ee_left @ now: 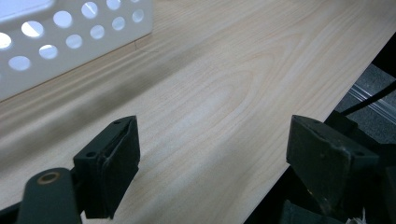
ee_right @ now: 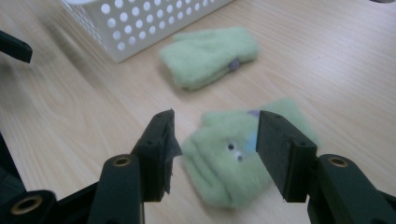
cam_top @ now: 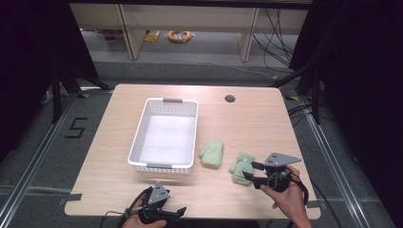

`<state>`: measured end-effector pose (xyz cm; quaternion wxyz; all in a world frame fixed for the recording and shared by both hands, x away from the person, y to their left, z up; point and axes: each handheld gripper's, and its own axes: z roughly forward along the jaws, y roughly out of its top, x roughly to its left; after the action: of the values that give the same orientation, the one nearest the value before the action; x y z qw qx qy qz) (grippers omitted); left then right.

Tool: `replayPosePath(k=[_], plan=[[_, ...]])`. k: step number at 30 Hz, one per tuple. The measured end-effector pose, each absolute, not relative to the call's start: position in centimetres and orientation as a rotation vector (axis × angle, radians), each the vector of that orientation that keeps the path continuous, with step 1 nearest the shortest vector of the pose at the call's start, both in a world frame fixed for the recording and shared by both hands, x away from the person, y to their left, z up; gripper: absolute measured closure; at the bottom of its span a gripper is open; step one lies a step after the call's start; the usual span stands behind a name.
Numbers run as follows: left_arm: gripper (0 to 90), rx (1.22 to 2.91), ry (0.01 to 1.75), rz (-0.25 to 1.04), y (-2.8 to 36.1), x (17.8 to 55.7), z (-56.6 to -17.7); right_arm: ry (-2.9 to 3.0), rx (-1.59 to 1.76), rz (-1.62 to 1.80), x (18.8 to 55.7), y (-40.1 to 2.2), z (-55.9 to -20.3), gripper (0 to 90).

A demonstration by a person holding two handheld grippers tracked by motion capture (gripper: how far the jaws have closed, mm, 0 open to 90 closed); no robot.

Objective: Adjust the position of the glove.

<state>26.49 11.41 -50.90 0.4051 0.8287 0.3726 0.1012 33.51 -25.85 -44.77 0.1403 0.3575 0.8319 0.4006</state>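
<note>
Pale wood-grain table top (cam_top: 119, 190), rectangular, with a small round cable hole (cam_top: 230, 99) near its far edge – this is the surface on which we log every item.

White perforated plastic basket (cam_top: 138, 137), rectangular, grey handles at both short ends; it stands left of centre on the table, and we see nothing in it.

Light green fuzzy mitten (cam_top: 212, 152), lying flat just right of the basket, apart from it.

Second light green fuzzy mitten with small googly eyes (ee_right: 224, 163), lying nearer the table's right front, close to the first mitten but not touching it.

Right gripper (cam_top: 251, 172), black, two-jawed, with a grey three-cornered plate on top, held in the person's right hand (cam_top: 287, 199). We find its jaws spread to either side of the eyed mitten – in the right gripper view the pads stand clear of the fabric, so nothing is pinched.

Left gripper (cam_top: 177, 212), black, same make, held low at the table's near edge, in front of the basket. We note its jaws spread wide over bare wood, holding nothing.
</note>
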Motion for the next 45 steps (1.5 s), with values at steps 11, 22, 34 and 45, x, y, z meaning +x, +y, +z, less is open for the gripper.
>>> replayPosePath(k=[11, 22, 34, 45], plan=[[17.2, 2.082, 0.940, 0.248, 11.4, 26.4, -50.9, 2.483, 0.965, 1.094, 37.5, -21.9, -44.1, 51.4], [17.2, 2.085, 0.934, 0.247, 11.5, 26.4, -50.9, 2.545, 0.964, 1.055, 41.5, -17.8, -44.7, 55.0], [17.2, 2.074, 0.940, 0.237, 11.5, 26.3, -50.8, 2.573, 1.030, 0.955, 44.8, -15.7, -47.3, 60.4], [17.2, 2.095, 0.935, 0.255, 11.6, 26.3, -50.7, 2.625, 1.019, 0.915, 46.0, -14.9, -49.0, 62.7]])
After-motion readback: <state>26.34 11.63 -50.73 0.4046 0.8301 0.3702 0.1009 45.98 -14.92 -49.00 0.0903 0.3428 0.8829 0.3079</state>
